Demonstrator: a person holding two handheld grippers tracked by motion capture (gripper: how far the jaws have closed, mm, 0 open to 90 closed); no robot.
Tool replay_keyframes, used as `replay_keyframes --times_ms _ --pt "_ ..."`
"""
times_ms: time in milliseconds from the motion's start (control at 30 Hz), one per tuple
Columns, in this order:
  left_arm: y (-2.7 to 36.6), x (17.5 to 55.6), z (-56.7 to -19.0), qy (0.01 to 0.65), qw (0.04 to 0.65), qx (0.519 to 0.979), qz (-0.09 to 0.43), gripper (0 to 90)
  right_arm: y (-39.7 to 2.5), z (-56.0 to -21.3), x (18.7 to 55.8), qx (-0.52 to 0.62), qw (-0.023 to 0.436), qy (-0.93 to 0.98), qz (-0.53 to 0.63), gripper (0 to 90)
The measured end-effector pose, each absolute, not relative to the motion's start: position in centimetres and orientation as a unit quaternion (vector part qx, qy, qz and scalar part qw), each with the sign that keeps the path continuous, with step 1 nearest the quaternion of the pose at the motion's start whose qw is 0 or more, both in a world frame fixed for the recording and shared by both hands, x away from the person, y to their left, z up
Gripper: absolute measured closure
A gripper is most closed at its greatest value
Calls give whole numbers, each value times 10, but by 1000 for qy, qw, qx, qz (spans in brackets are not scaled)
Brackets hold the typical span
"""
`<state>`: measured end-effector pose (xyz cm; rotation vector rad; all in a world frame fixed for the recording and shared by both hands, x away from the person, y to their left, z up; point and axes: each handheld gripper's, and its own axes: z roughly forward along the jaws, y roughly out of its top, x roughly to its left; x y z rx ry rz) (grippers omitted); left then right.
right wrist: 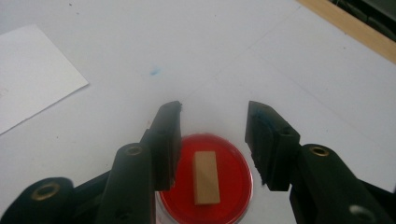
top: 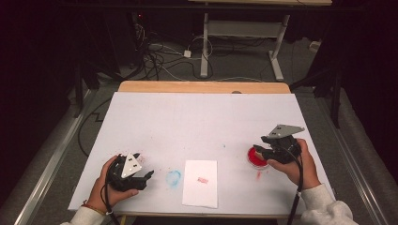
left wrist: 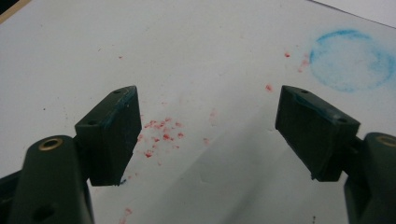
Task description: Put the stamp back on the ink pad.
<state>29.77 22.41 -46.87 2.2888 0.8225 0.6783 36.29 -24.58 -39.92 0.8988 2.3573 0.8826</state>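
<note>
Right gripper view: the right gripper (right wrist: 213, 140) is held with jaws parted over a wooden block (right wrist: 206, 178) lying in a red dish (right wrist: 236, 186) — ungrasped — while the left gripper (left wrist: 208, 135) is spread wide above red specks (left wrist: 161, 133).

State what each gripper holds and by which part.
Nothing. The left gripper is open over bare table; the right gripper is open above the round red ink pad.
</note>
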Motion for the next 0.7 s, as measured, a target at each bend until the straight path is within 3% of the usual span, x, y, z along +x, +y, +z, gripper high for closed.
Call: replay_keyframes --times_ms 300,700 --pt "224 298 -469 310 303 864 256 219 -244 -393 356 314 273 832 367 378" --pt "224 298 -468 311 305 863 256 218 -236 -389 348 316 315 796 409 224"
